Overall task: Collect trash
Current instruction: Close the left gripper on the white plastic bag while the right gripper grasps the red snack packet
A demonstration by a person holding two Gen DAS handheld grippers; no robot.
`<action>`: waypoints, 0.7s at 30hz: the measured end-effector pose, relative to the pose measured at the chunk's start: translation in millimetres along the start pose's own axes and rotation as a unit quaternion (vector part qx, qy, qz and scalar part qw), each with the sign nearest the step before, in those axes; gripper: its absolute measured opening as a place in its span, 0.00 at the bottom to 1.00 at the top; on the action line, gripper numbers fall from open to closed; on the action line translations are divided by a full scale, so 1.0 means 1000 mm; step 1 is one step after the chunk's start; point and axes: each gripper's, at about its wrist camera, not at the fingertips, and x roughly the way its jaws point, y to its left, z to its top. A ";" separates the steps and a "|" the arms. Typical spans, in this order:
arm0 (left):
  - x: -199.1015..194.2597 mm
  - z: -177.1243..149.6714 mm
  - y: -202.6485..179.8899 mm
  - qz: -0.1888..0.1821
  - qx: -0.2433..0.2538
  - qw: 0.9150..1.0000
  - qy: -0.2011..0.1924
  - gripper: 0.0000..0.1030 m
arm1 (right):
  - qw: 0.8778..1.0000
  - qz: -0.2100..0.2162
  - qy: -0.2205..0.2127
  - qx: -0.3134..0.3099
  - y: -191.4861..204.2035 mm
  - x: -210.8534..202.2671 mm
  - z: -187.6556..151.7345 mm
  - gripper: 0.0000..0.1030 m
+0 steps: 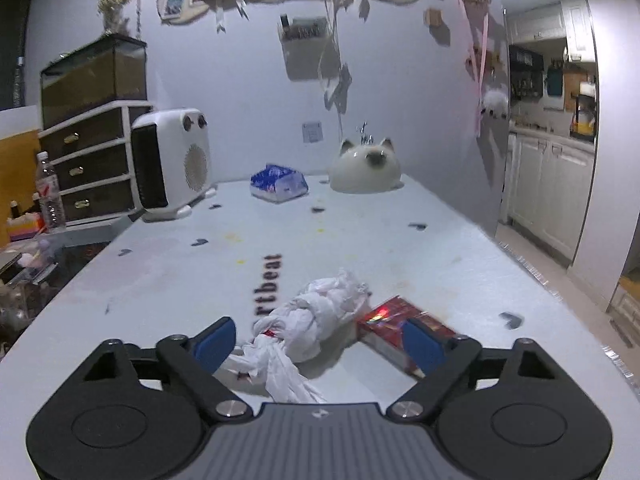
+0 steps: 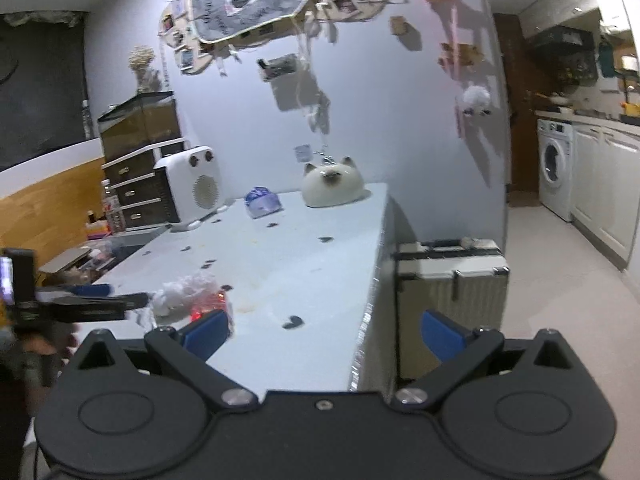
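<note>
A crumpled white plastic bag [image 1: 316, 320] lies on the white table [image 1: 360, 232], near its front. Beside it on the right is a flat red box [image 1: 394, 328], partly behind my right-hand blue pad. My left gripper [image 1: 320, 344] is open and straddles the bag's near end; the pads stand apart from it. In the right wrist view the bag [image 2: 182, 292] and red box [image 2: 208, 306] sit at the left, with the left gripper [image 2: 124, 295] reaching in from the side. My right gripper [image 2: 324, 334] is open and empty above the table's near right edge.
At the table's far end stand a white heater [image 1: 172, 164], a blue tissue pack [image 1: 279, 184] and a cat-shaped white ornament [image 1: 365, 170]. Drawers [image 1: 92, 168] and a water bottle [image 1: 49, 192] are at the left. A white case [image 2: 452, 288] stands on the floor by the table's right side.
</note>
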 end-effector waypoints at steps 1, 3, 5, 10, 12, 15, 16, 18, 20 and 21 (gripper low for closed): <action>0.007 -0.001 0.000 0.011 0.010 1.000 0.006 0.82 | 1.000 0.005 -0.005 -0.009 0.005 0.003 0.001 1.00; 0.018 -0.004 0.003 0.024 0.023 0.999 0.007 0.79 | 0.999 0.005 -0.006 -0.034 0.016 0.013 0.005 1.00; 0.028 -0.008 0.012 0.004 0.008 1.000 0.013 0.80 | 0.998 -0.006 -0.002 -0.057 0.031 0.026 0.010 1.00; 0.043 -0.011 0.027 -0.014 -0.004 0.999 0.034 0.78 | 0.997 0.032 0.025 -0.066 0.063 0.070 0.022 1.00; 0.048 -0.014 0.032 -0.016 -0.012 0.999 0.040 0.71 | 0.995 0.044 0.042 -0.076 0.078 0.093 0.023 0.98; 0.054 -0.018 0.037 -0.017 -0.025 0.998 0.049 0.58 | 0.992 0.059 0.066 -0.094 0.098 0.127 0.019 0.88; 0.055 -0.018 0.038 -0.018 -0.026 0.998 0.052 0.56 | 0.990 0.069 0.071 -0.103 0.105 0.140 0.017 0.87; 0.055 -0.019 0.036 -0.027 -0.023 0.998 0.058 0.46 | 0.988 0.070 0.080 -0.115 0.114 0.160 0.009 0.83; 0.054 -0.019 0.034 -0.030 -0.020 0.997 0.064 0.39 | 0.985 0.074 0.100 -0.120 0.122 0.180 0.002 0.77; 0.052 -0.020 0.034 -0.030 -0.020 0.997 0.067 0.38 | 0.984 0.078 0.108 -0.121 0.125 0.188 -0.002 0.74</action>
